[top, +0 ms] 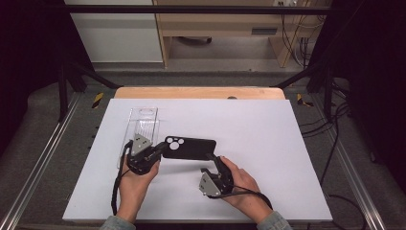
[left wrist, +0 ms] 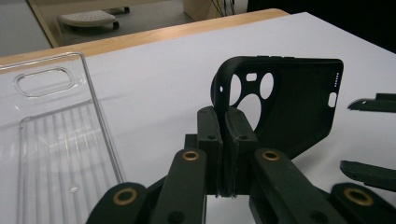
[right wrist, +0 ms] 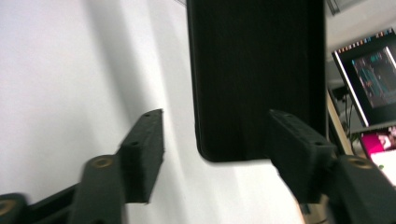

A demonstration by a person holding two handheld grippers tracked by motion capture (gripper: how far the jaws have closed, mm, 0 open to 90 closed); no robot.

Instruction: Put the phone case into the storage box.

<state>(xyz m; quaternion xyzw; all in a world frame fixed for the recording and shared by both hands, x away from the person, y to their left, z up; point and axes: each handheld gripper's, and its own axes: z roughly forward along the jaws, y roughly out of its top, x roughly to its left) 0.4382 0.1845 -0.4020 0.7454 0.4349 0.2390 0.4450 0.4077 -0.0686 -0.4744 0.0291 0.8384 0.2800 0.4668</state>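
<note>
My left claw [top: 162, 150] is clamped on the camera-cutout end of the black phone case [top: 191, 147], pinching its rim between both pads. The case lies near the middle of the white table [top: 268, 134], just right of the clear plastic tray [top: 142, 122]. My right claw [top: 214, 160] stands open around the case's opposite end; the pads do not press on it.

- Left gripper [left wrist: 223, 135] jaws pinch the camera-cutout corner of a black phone case [left wrist: 289, 102], held tilted above the white table [left wrist: 154, 93]
- Clear plastic packaging tray [left wrist: 51, 140] lies just beside
</note>
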